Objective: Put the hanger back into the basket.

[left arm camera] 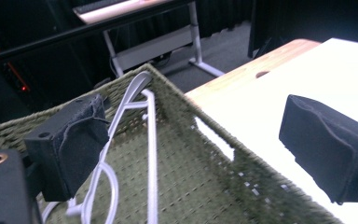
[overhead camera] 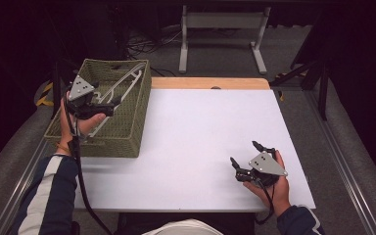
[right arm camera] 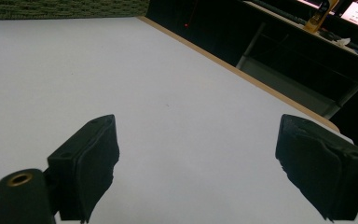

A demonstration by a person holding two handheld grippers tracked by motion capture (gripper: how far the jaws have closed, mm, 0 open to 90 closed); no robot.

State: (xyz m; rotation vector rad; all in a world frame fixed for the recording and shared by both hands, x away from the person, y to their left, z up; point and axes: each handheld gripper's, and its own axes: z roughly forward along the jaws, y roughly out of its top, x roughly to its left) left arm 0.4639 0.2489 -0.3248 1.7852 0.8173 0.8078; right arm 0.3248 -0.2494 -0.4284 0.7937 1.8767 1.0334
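The high view looks down and forward over the whole table (overhead camera: 200,142). The left gripper view sits close above the basket (left arm camera: 200,172), facing its far corner. The right gripper view looks low across the table, also catching the basket's edge.

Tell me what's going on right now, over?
Left gripper open over the green woven basket. White hangers lie inside, not gripped. Right gripper open, holding nothing, low over bare white table. Nothing in the way.

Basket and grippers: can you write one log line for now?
left gripper: open, over basket | hanger: white, in basket | right gripper: open, nothing held, near table | hands: apart
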